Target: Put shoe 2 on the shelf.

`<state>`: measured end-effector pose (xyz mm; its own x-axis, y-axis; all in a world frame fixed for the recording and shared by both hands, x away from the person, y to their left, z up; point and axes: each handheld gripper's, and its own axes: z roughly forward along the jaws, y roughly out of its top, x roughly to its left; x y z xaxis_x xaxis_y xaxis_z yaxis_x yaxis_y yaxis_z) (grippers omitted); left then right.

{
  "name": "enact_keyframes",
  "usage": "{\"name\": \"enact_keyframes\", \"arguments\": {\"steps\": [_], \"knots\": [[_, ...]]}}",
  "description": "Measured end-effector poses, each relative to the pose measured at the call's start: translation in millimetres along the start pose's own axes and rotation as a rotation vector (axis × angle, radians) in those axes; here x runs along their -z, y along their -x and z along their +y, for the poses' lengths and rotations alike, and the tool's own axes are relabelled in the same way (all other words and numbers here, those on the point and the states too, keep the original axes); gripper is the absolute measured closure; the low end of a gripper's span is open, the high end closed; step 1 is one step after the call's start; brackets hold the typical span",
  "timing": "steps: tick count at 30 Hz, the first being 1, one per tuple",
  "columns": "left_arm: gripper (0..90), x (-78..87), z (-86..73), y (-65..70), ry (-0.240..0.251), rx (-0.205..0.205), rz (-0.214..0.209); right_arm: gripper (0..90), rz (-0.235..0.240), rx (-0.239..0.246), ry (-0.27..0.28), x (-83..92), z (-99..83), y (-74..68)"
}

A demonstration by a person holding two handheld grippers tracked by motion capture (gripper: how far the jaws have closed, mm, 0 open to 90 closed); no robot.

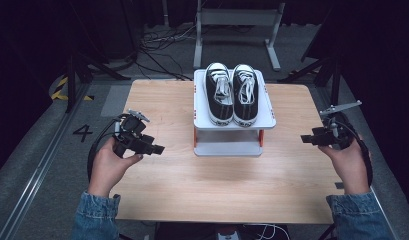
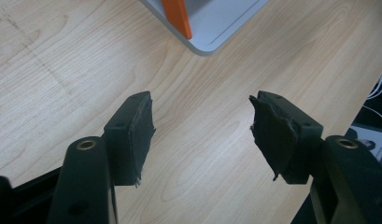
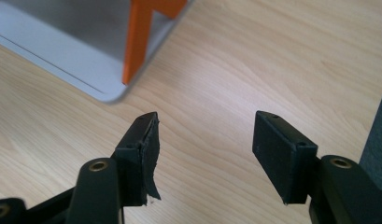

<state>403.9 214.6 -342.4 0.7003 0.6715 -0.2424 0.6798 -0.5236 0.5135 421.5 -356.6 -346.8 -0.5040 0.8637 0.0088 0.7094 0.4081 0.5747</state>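
Both grippers, left gripper (image 1: 159,149) and right gripper (image 1: 303,139), jaws wide, empty; sneakers (image 1: 232,93) near rack (image 1: 234,148) top's back edge, clumsy grab could tip them off.

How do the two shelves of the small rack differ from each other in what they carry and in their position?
The top shelf carries a pair of black sneakers with white laces, toes toward the person; the bottom shelf carries nothing visible. The top shelf stands raised on orange posts, while the bottom shelf lies on the wooden table. Both are light grey with rounded corners.
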Motion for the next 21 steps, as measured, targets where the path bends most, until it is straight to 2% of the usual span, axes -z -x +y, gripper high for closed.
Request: {"name": "enact_keyframes", "arguments": {"steps": [4, 6, 10, 16, 21], "knots": [[38.8, -3.8, 1.1, 0.0, -0.009, -0.008, 0.001, 40.9, -0.016, -0.015, -0.034, -8.9, -7.3, 6.6], [38.8, -5.8, 1.7, -0.2, -0.011, -0.007, 0.005, 39.6, -0.017, -0.01, -0.035, -14.3, -11.5, 8.9], [38.6, -10.1, 1.8, -0.5, -0.016, -0.007, 0.003, 37.9, -0.032, 0.001, -0.07, -27.5, -17.0, 12.0], [38.4, -10.5, 2.3, 1.6, -0.008, -0.021, -0.014, 37.7, 0.0, 0.041, -0.086, -47.3, -17.3, 6.0], [37.9, -9.5, 2.4, 2.4, 0.002, -0.012, -0.017, 37.2, 0.017, 0.049, -0.055, -44.0, -14.6, 2.0]]}}
